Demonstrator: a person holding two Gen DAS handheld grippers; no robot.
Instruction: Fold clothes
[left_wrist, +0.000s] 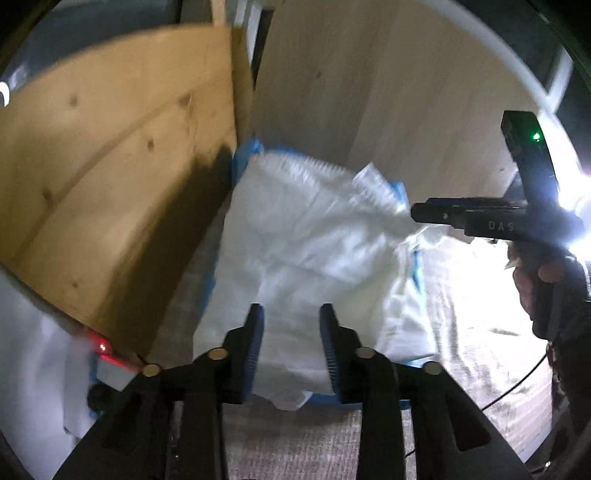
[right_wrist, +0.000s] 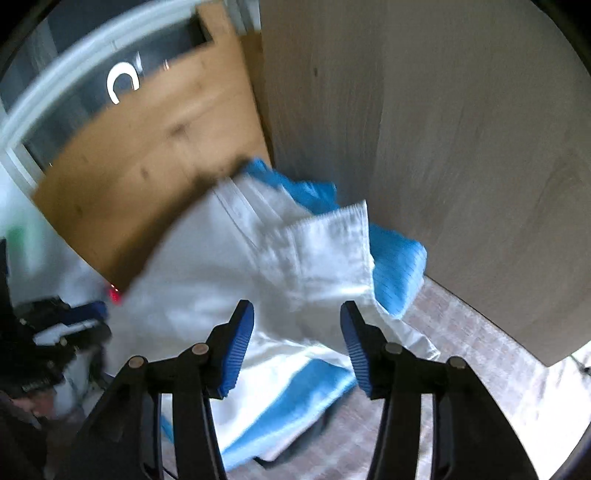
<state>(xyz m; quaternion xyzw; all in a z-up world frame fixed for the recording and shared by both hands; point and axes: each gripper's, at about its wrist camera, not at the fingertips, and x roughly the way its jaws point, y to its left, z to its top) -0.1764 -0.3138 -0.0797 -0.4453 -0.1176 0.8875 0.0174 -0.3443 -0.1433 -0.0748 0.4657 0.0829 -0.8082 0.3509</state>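
Both hand-held grippers, left (left_wrist: 291, 345) and right (right_wrist: 297, 347), gape apart above white garment (left_wrist: 303, 251) on blue cloth (right_wrist: 397, 269).

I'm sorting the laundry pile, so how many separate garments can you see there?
2 that I can tell apart: a white garment on top, and a blue garment beneath it, showing at the far and near edges. Motion blur and overlap may hide more.

Ahead of the left gripper (left_wrist: 291, 347), whose black arms are carrying ribbed blue pads (left_wrist: 255, 345), a white garment (left_wrist: 295, 251) is lying over a blue one (right_wrist: 397, 273) showing fine stripes. Left of the tool a knotty tan wood panel (left_wrist: 122, 177) is standing; beyond, a pale grey-grained board (right_wrist: 461, 147).
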